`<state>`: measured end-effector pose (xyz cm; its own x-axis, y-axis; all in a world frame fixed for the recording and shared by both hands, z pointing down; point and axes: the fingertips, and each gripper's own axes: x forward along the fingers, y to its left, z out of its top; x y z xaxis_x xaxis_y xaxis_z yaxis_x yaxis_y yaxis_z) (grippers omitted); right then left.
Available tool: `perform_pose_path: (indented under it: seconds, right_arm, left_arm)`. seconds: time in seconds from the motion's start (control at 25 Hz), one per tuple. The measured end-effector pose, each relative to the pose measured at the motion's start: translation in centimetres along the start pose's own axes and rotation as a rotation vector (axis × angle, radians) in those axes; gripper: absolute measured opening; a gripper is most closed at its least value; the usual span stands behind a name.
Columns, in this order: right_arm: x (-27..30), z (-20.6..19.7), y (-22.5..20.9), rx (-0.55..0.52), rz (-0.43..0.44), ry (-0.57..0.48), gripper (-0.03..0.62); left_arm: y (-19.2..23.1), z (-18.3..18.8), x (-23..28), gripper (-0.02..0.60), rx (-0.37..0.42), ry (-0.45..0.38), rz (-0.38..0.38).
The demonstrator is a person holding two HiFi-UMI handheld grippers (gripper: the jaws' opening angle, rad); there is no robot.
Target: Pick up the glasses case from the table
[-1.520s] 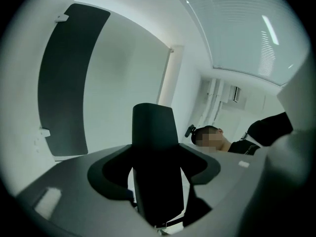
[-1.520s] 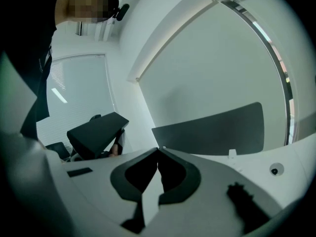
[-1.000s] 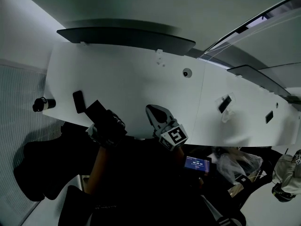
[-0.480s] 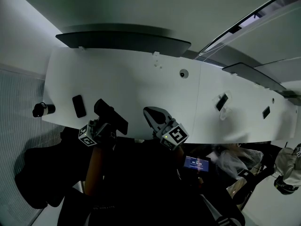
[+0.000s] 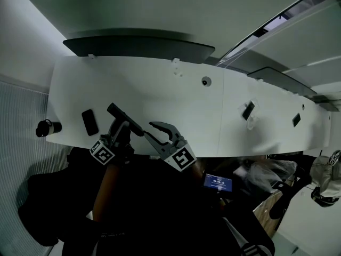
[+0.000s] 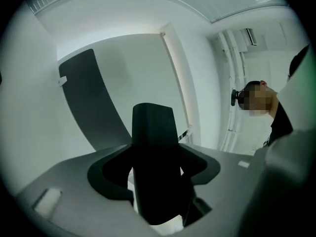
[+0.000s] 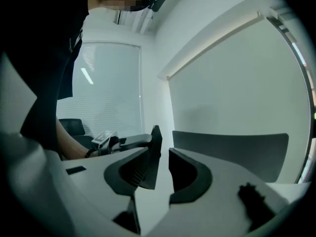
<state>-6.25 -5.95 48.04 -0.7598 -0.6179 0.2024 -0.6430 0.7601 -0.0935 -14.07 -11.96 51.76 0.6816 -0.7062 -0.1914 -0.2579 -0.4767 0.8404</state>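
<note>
My left gripper (image 5: 121, 126) is shut on the black glasses case (image 5: 126, 120) and holds it just above the near edge of the white table (image 5: 160, 89). In the left gripper view the case (image 6: 153, 147) stands up between the jaws of the left gripper (image 6: 154, 174), pinched at its lower part. My right gripper (image 5: 149, 130) is right beside it, and its jaws are opening toward the case's near end. From the right gripper view the case (image 7: 155, 147) shows edge-on by the left jaw of the right gripper (image 7: 163, 157), and the pads do not press on it.
A flat black object (image 5: 89, 122) lies on the table left of the case. A black cylinder (image 5: 45, 127) rests at the table's left end. Two small dark devices (image 5: 248, 111) (image 5: 295, 120) lie farther right, and a lit screen (image 5: 218, 183) is below the table edge.
The left gripper rolled and came down with the case. The right gripper moved left up to the case, and its jaws went from shut to spread.
</note>
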Motion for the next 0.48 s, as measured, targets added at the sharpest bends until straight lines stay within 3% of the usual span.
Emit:
perform_pose_path:
  seconds: [0.12,0.24,0.32,0.48]
  right_arm:
    - [1.2,0.7,0.4,0.030,-0.007,-0.024,0.117]
    - [1.0,1.3,0.5,-0.010,-0.018,-0.078,0.106]
    - [0.6,1.2,0.7,-0.032,-0.028,-0.079,0.040]
    - [0.6,1.0,1.0,-0.014,-0.039,-0.079,0.009]
  left_arm:
    - [0.1,1.2,-1.0,0.298,0.021,0.006,0.004]
    - [-0.2,1.1,-1.6,0.298,0.064,0.019,0.000]
    - [-0.3,0.6,-2.1,0.298,0.082,0.028,0.004]
    - [-0.3,0.2,-2.6,0.298,0.114,0.061,0.009]
